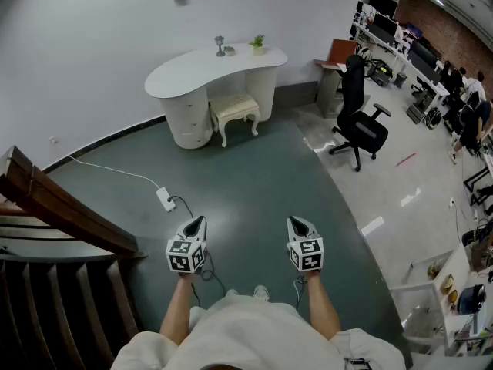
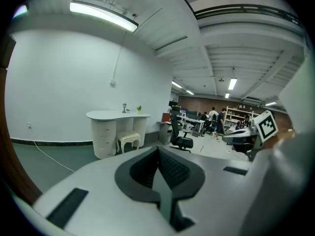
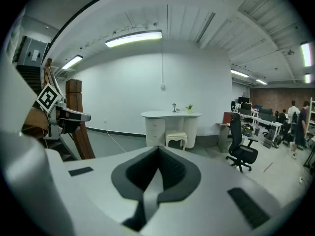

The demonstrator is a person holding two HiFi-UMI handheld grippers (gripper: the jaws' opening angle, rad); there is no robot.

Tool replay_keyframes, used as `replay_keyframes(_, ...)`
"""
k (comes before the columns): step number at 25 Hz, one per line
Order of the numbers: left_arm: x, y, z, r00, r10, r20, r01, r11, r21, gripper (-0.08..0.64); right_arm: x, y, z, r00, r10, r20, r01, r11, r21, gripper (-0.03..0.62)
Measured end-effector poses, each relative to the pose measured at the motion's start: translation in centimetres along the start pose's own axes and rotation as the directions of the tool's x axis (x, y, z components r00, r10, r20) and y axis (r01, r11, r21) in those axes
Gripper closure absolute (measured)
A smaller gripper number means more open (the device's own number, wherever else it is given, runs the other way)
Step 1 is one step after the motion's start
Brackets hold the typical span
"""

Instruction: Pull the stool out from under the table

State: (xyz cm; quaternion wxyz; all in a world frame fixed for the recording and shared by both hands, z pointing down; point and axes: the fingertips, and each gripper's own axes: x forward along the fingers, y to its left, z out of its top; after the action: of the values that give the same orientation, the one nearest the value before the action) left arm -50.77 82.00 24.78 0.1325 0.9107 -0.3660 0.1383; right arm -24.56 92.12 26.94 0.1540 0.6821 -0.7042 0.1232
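The person is standing on the dark green floor (image 1: 254, 176), well apart from the white curved table (image 1: 192, 72), and is holding both claws out low in front. The left gripper (image 1: 199, 220) is showing its jaws pressed together with nothing between them, and the right gripper (image 1: 296, 222) is doing the same: closed and empty.

The stool (image 1: 236, 110), cream with carved legs, is sitting in the knee gap of the table, between the drawer pedestal and the rounded end support, with its seat partly beneath the top.

From above, the head view is taking in a power strip (image 1: 166, 199) lying on the floor with its white cable (image 1: 108, 168) running back to the wall, and dark wooden stairs (image 1: 46, 199) at the person's left. The gripper views are giving what that view is missing: the long ceiling light (image 3: 134, 38) and the full height of the white wall behind the table. Each gripper view is also catching the other claw off to its side. A black office chair (image 1: 360, 126) is standing on the pale floor to the right of the table, and people are working at desks with monitors (image 1: 420, 52) further back.

The only print I am making out is the black-and-white square pattern on each marker cube (image 1: 185, 254). On the tabletop a small pot is holding a green plant (image 1: 257, 45), beside a little metal ornament (image 1: 220, 46). The pedestal drawers (image 1: 189, 118) are closed.
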Motion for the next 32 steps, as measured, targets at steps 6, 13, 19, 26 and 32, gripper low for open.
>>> replay_keyframes(6,0.4,-0.3,0.2,1.0,0.0,-0.003,0.0,1.0,0.007,0.549,0.2,-0.5,0.1,1.0,0.0,-0.001,0.0,1.0,0.003,0.595)
replay_keyframes(13,0.8,-1.2,0.2,1.0,-0.008,0.012,0.008,1.0,0.015,0.548,0.4,-1.3,0.0,0.999,0.006,0.034,-0.007,0.999,0.034,0.595)
replay_keyframes(19,2.6,-3.2,-0.2,0.998,-0.061,0.005,0.061,0.998,-0.015,0.272,1.2,-1.6,0.5,0.991,0.101,0.085,-0.105,0.994,0.044,0.163)
replay_keyframes(26,5.2,-5.6,0.1,0.999,-0.049,0.005,0.049,0.999,-0.017,0.272,1.3,-4.4,-0.3,0.991,0.116,0.064,-0.116,0.993,0.007,0.183)
replay_keyframes(32,8.1,-6.8,-0.5,0.999,-0.038,-0.005,0.037,0.999,-0.03,0.272,3.0,-7.7,-1.3,0.993,0.112,0.039,-0.112,0.994,0.01,0.195)
